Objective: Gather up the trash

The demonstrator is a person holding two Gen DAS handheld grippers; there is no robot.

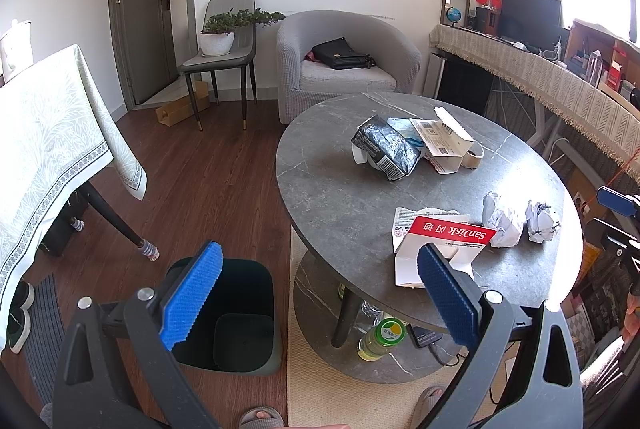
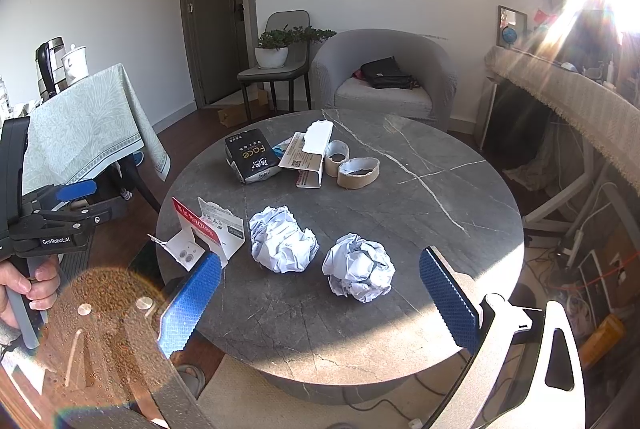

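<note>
— What stands on the left of the room?

— A table under a pale green patterned tablecloth (image 1: 52,133), and on the brown wooden floor (image 1: 208,173) near it a dark green plastic bin (image 1: 240,313), open at the top. The left gripper (image 1: 320,301) hangs above the gap between bin and table, its blue ribbed fingers (image 1: 192,301) wide apart with nothing between them.

— And the middle?

— A round grey marble-patterned table (image 2: 400,197). At its near left edge stands a torn red-and-white SanDisk card package (image 1: 440,245). Just right of it lie two crumpled white paper balls (image 2: 284,239), side by side but not touching. Farther back sits a cluster: a black crinkled foil bag (image 2: 252,157), a white open cardboard box (image 2: 310,157) against it, and two brown cardboard tape cores (image 2: 358,171) to the right.

— Where is the right gripper?

— The right gripper (image 2: 320,297) hovers at the near edge, fingers spread and empty, the right paper ball between and beyond the tips.

— Behind the table?

— A grey door (image 2: 218,21), a grey chair carrying a white potted plant (image 2: 276,47), a grey tub armchair (image 2: 384,77) with a black bag (image 2: 386,73), and on the right a long desk under a beige fringed cloth (image 1: 520,69).
</note>
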